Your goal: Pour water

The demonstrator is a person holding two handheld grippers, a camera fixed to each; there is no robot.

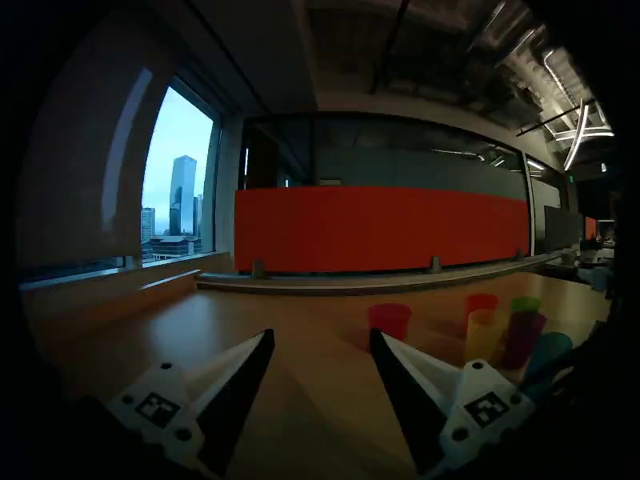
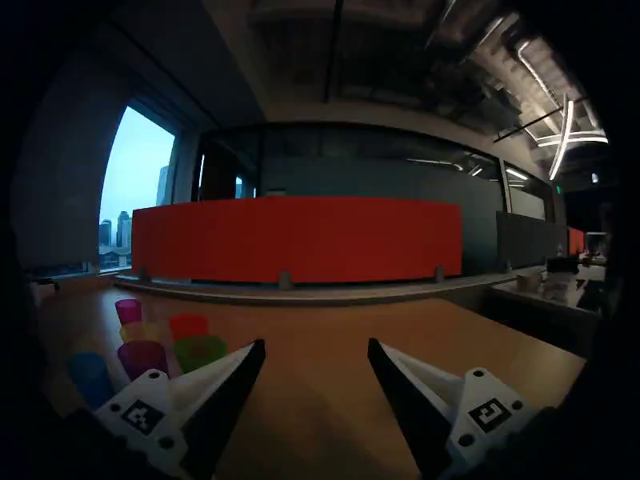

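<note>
The left gripper (image 1: pixel 321 334) and right gripper (image 2: pixel 316 344) hover spread and empty near the cups (image 1: pixel 482 336); pouring appears not yet begun.

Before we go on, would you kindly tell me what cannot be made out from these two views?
- Left gripper view: whether the yellow cup or its neighbours hold water; side-on, dim light.
- Left gripper view: base of the blue cup, behind the open left gripper and the dark edge.
- Right gripper view: base of the green cup, behind the open right gripper.
- Right gripper view: items on the far desk, too small and dim.
</note>
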